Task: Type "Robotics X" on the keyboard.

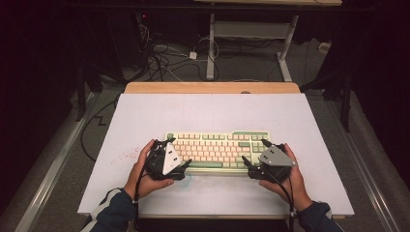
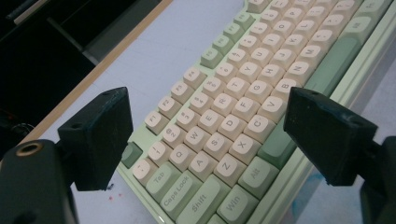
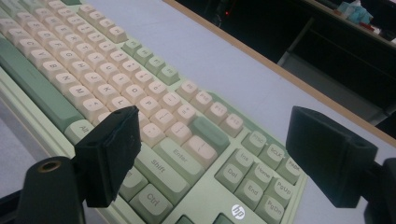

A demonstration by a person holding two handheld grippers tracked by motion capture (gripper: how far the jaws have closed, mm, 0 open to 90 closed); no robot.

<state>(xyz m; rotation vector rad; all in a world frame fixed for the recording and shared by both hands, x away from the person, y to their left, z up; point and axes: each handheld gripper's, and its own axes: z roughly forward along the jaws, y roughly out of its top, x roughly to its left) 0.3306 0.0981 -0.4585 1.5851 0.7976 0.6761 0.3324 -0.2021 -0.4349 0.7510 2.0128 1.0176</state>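
A pale green keyboard (image 1: 217, 150) with cream and green keys lies flat on the white tabletop (image 1: 212, 111), near its front half. My left gripper (image 1: 180, 151) is open over the keyboard's left end; in the left gripper view its jaws stand wide apart (image 2: 212, 135) above the Tab, Caps Lock and letter keys (image 2: 261, 70). My right gripper (image 1: 254, 151) is open over the right end; in the right gripper view it (image 3: 219, 156) straddles the Enter and Shift keys (image 3: 163, 154). Nothing is held. A hand holds each gripper.
A wooden strip (image 1: 212, 88) borders the table's far edge. Behind it, on the dark floor, are tangled cables (image 1: 164, 58) and the white legs of another desk (image 1: 210, 48). Small red specks (image 1: 126, 154) mark the tabletop left of the keyboard.
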